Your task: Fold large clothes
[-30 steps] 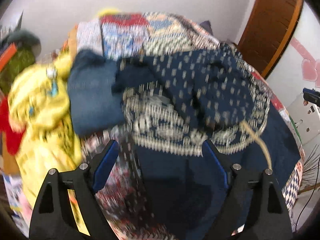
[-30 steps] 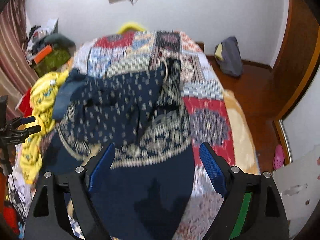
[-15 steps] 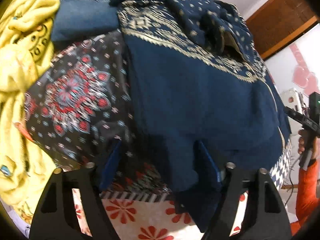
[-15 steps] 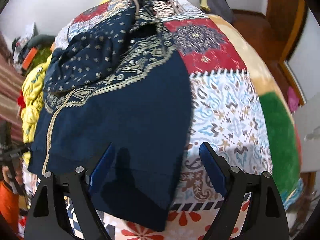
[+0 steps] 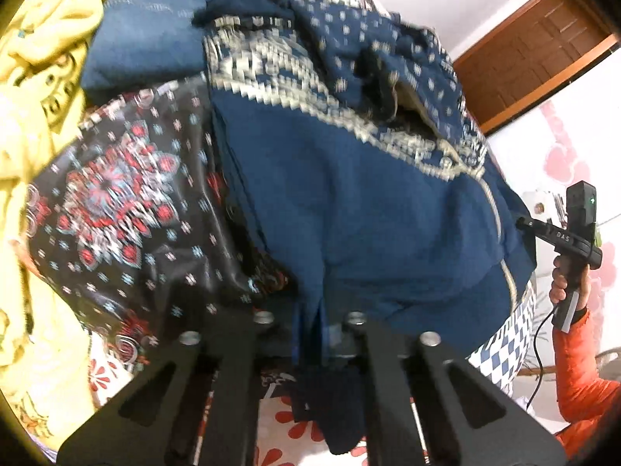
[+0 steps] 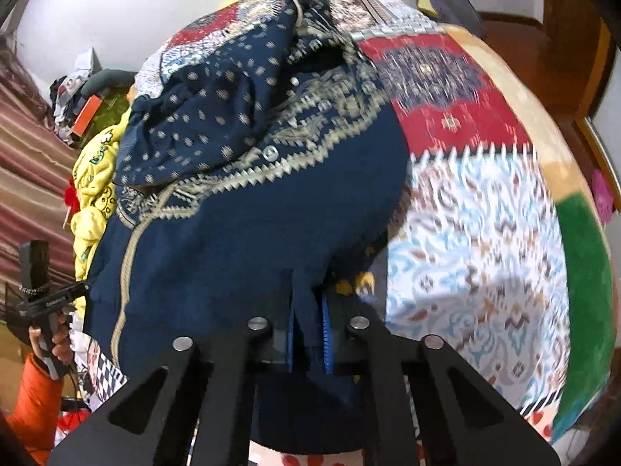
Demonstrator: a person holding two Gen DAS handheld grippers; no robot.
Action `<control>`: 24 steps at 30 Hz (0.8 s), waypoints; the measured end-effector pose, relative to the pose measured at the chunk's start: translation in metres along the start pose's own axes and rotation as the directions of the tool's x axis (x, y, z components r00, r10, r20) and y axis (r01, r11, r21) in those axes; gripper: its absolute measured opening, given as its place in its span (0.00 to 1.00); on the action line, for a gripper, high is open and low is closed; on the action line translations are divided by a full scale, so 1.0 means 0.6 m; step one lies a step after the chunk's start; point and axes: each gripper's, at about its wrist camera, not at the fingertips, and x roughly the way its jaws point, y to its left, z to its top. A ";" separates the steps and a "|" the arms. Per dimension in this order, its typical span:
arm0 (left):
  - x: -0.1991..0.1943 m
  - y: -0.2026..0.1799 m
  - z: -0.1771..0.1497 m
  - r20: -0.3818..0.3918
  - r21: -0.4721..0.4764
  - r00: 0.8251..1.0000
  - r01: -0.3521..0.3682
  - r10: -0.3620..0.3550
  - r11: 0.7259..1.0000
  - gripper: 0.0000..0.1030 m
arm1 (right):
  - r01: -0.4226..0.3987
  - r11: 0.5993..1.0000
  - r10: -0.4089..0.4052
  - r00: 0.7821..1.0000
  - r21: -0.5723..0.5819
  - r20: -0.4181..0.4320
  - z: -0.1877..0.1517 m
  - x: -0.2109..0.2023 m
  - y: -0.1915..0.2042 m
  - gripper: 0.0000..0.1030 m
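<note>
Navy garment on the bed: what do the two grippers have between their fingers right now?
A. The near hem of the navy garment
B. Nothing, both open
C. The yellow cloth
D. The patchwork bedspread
A: the left gripper and the right gripper each pinch a bunched fold at the near edge of the navy garment.

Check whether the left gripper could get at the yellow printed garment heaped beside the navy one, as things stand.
Probably not yet: the left gripper is shut on the navy embroidered garment's hem. The yellow printed garment lies uncovered off to the side, so letting go first should free it.
</note>
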 end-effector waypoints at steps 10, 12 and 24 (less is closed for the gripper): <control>-0.136 -0.060 0.121 0.281 0.109 0.958 -0.088 0.054 0.990 0.03 | -0.007 0.987 0.037 0.983 -0.163 0.178 0.122 -0.078 0.091 0.07; -0.150 -0.075 0.166 0.346 0.132 0.933 -0.154 0.100 0.979 0.03 | 0.004 0.987 0.033 0.974 -0.160 0.223 0.156 -0.085 0.095 0.07; -0.027 0.048 0.370 0.325 -0.116 0.931 -0.136 0.167 0.984 0.03 | 0.058 0.998 -0.057 0.960 0.004 0.273 0.358 0.024 0.044 0.07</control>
